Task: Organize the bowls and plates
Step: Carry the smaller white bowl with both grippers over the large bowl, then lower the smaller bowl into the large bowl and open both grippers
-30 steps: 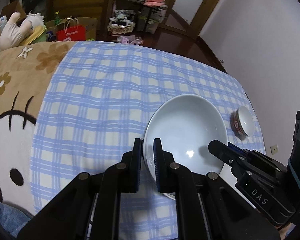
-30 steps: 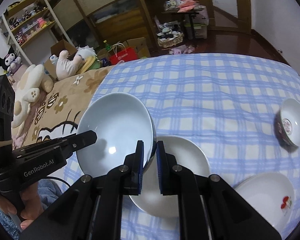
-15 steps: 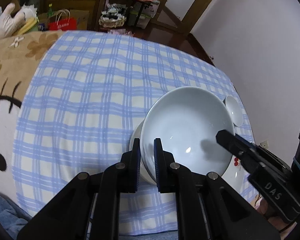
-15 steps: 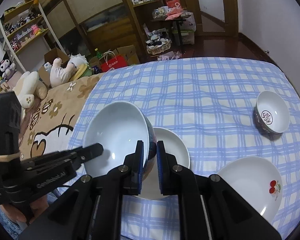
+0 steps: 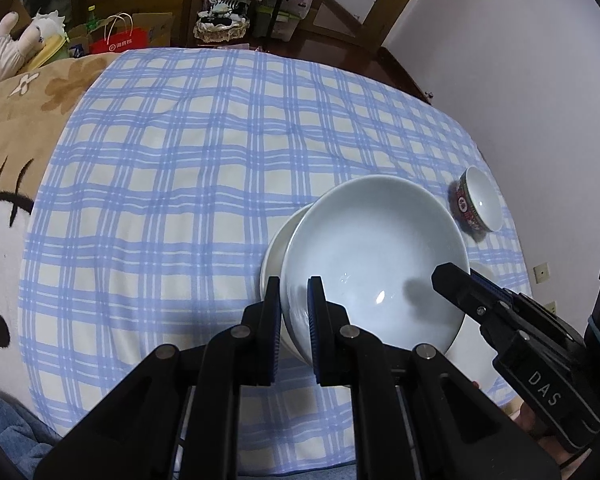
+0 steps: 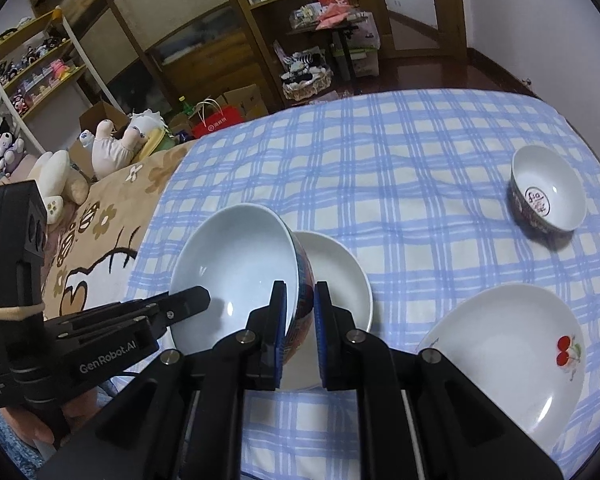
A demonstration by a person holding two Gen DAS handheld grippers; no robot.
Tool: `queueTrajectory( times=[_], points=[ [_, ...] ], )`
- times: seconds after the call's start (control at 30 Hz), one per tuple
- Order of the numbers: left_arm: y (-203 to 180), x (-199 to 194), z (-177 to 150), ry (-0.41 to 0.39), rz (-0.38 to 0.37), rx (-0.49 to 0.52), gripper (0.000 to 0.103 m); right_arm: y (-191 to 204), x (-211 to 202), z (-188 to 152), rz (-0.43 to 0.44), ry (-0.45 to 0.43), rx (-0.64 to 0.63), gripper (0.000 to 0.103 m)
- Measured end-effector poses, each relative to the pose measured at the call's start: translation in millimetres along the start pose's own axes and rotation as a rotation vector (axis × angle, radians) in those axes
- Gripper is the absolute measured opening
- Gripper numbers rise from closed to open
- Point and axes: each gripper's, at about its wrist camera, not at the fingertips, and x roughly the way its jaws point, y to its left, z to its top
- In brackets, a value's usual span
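Observation:
A large pale bowl (image 5: 374, 256) with a patterned outside is held by both grippers over a plain white plate (image 6: 336, 272) on the blue checked cloth. My left gripper (image 5: 293, 304) is shut on its near-left rim. My right gripper (image 6: 299, 312) is shut on its right rim; the bowl (image 6: 236, 264) tilts slightly. The plate edge (image 5: 274, 248) shows from under the bowl's left side. Whether the bowl touches the plate I cannot tell.
A small patterned bowl (image 6: 548, 196) stands at the far right of the cloth (image 5: 204, 152), also in the left wrist view (image 5: 478, 204). A white plate with cherries (image 6: 508, 356) lies near right. Plush toys (image 6: 108, 148) and shelves stand beyond the bed.
Both grippers have carried the large bowl to the right and lower, over the plain white plate. Both stay shut on its rim.

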Motion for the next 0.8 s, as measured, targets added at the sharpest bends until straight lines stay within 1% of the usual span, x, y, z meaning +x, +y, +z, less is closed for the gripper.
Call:
queueTrajectory(
  times=[0.2,0.3,0.8],
  points=[
    [-3.9,11.6,-1.8,0.035,0.013,0.023,0.011,-9.2,8.2,-2.2,-0.002,0.013,0.023,0.014],
    [-6.0,14.3,-2.3,0.041,0.02,0.037,0.011,-12.2,11.1,-2.9,-0.002,0.017,0.028,0.014],
    [-3.4,28.1,1.6,0.074,0.033,0.039,0.011,-18.4,21.8,-6.8,-0.001,0.044,0.039,0.014]
  ],
)
